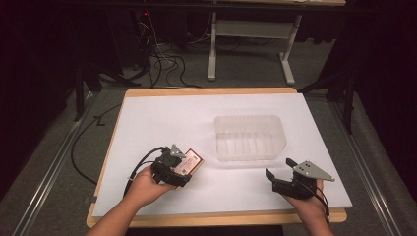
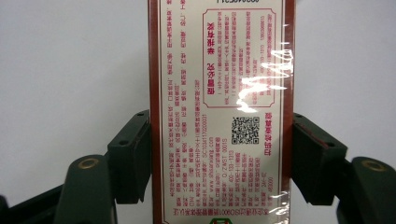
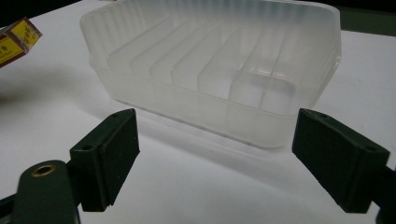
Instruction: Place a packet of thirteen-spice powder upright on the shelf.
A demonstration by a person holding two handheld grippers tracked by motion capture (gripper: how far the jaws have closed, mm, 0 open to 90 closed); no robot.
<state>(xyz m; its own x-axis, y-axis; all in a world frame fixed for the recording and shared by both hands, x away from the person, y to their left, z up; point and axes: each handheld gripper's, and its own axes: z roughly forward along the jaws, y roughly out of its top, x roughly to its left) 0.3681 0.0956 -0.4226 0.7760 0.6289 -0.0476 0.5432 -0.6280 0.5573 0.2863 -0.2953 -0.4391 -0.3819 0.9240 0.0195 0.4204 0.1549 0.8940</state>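
A person's left gripper (image 1: 183,169) clamps a flat red-and-cream printed carton (image 1: 191,162) by its long sides, just left of a clear ribbed plastic tub (image 1: 250,137) on the white-covered table (image 1: 162,118). The tub is empty, so any packing appears not yet begun. The right gripper (image 1: 279,168), jaws wide and holding nothing, sits near the tub's front right corner.

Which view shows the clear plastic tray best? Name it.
The right gripper view: the clear plastic tray sits close, its inner ribs plain. The high view shows it whole but small, beyond the open right gripper. The left gripper view has the held printed packet instead.
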